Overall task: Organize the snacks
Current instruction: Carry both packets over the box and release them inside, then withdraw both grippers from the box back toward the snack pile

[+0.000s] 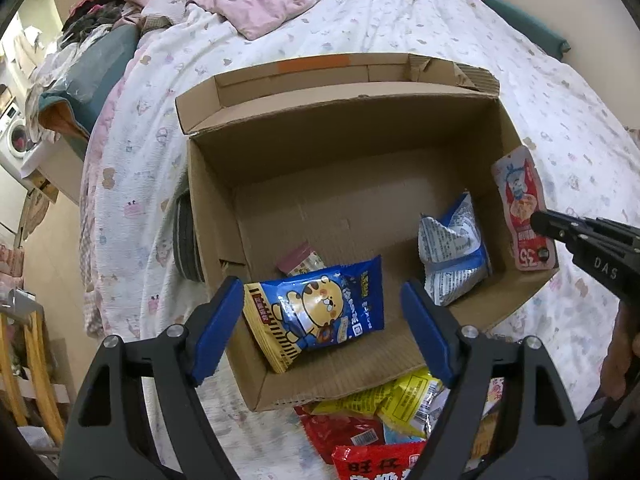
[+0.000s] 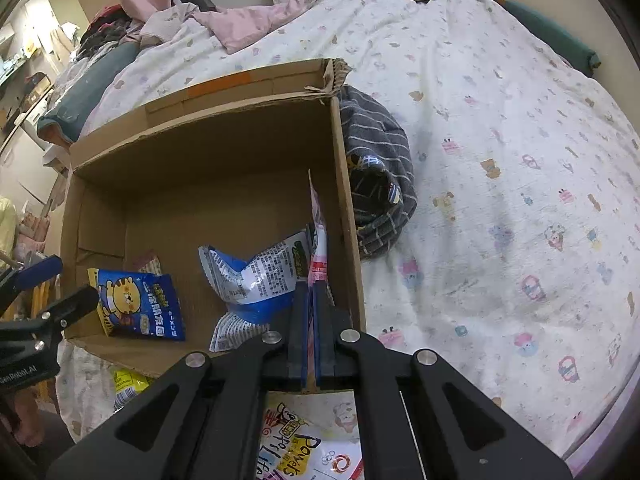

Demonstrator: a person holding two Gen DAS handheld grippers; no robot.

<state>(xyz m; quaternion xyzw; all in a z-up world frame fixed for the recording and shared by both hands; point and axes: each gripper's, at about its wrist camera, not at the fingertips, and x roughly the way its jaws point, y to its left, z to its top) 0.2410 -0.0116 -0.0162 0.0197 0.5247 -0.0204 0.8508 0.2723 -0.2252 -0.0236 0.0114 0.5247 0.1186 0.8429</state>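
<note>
Bed (image 1: 440, 40) with printed quilt, bearing an open cardboard box (image 1: 208, 200), the landmark. Inside the box: blue tiger-print packet (image 1: 320, 312) at its near left corner, crumpled blue-and-white packet (image 1: 452, 256) toward its right wall, red-and-white packet (image 1: 520, 208) upright against that wall. Outside the box's near edge: loose pile of red and yellow snack packets (image 1: 380, 416). Left gripper (image 1: 324, 316) above the tiger packet, jaws apart, pads clear of it. Right gripper (image 2: 311, 320) clamped on the red-and-white packet
</note>
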